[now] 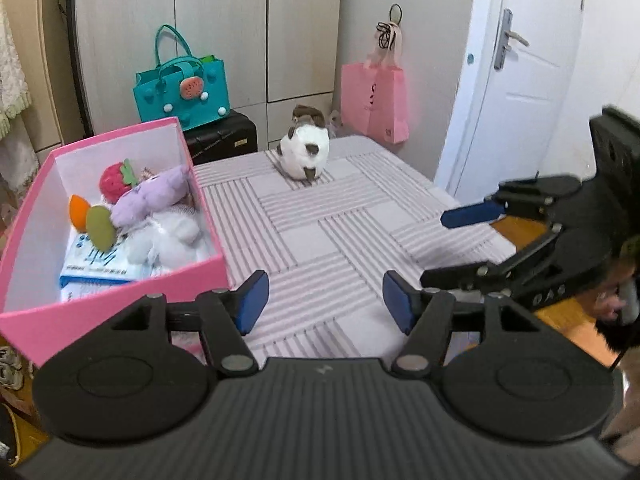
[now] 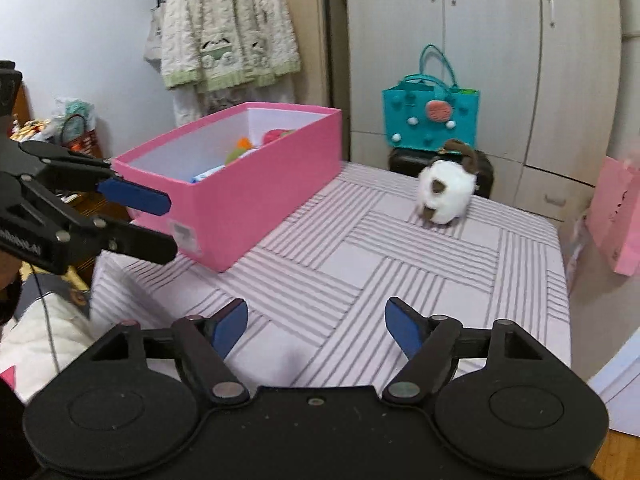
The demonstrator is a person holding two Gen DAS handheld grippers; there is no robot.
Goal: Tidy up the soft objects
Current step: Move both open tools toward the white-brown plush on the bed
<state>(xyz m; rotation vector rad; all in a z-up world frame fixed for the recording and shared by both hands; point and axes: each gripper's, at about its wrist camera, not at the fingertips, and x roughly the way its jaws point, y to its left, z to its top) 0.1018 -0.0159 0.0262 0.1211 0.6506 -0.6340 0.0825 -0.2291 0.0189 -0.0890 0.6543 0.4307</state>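
Left wrist view: left gripper (image 1: 325, 300) hovered over tabletop's (image 1: 320, 240) near edge, jaws wide, nothing btwn them.
Right gripper (image 2: 316, 326): over near part of striped tabletop, jaws wide, empty; also seen at right in left view (image 1: 452, 248).
Plush toy (image 1: 305, 152): white w/ brown patches, sat alone near far edge, well apart from both grippers.
Pink box (image 1: 120, 300): on tabletop's left side, open top; held strawberry plush (image 1: 114, 182), purple plush (image 1: 150, 198), white plush (image 1: 168, 238).
Teal bag (image 1: 184, 88): beyond far edge, on black case (image 1: 222, 138).
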